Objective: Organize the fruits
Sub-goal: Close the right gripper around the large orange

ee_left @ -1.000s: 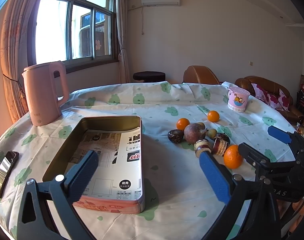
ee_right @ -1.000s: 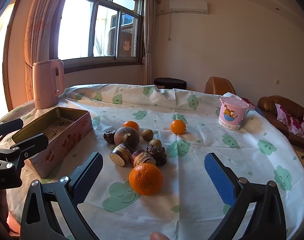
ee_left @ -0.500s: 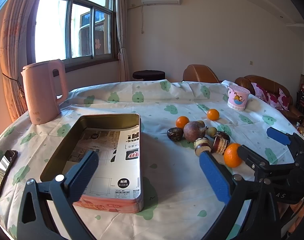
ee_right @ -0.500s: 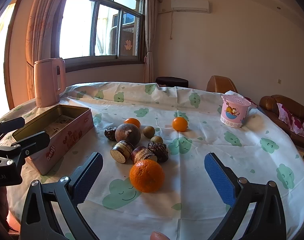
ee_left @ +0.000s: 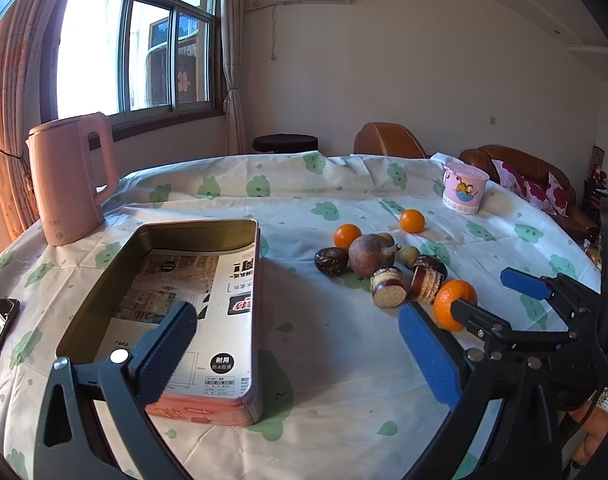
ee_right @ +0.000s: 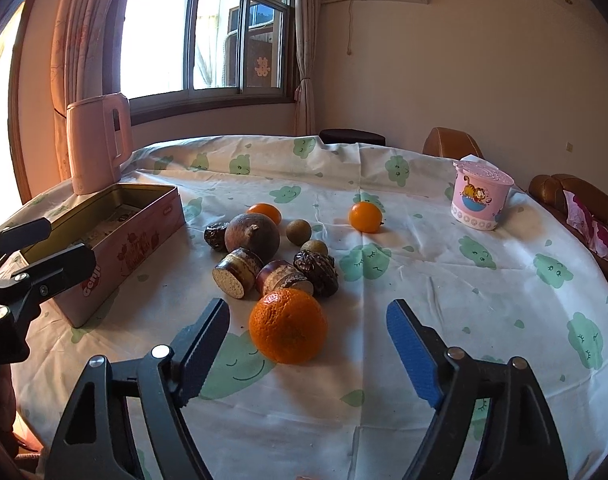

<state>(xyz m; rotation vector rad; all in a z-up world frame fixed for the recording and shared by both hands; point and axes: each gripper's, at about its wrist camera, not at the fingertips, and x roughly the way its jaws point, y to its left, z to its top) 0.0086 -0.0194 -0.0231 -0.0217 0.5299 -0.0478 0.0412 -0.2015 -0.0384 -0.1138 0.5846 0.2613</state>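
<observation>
Bright daylight blows out the window [ee_left: 115,52], casts soft shadows across the tablecloth [ee_right: 424,240]; fisheye edges bend darkly.

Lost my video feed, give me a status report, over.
Right gripper jaws closing either side of big orange, not yet gripping. Left gripper open, empty, near tin. Nothing blocking.

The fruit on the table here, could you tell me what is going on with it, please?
A person with a gripper in each hand is sorting fruit. The right gripper is lined up on the big orange, its jaws closing either side of it but not yet touching. The left gripper hangs open by the pink tin, which holds no fruit yet. The remaining fruits sit clustered on the tablecloth.
</observation>
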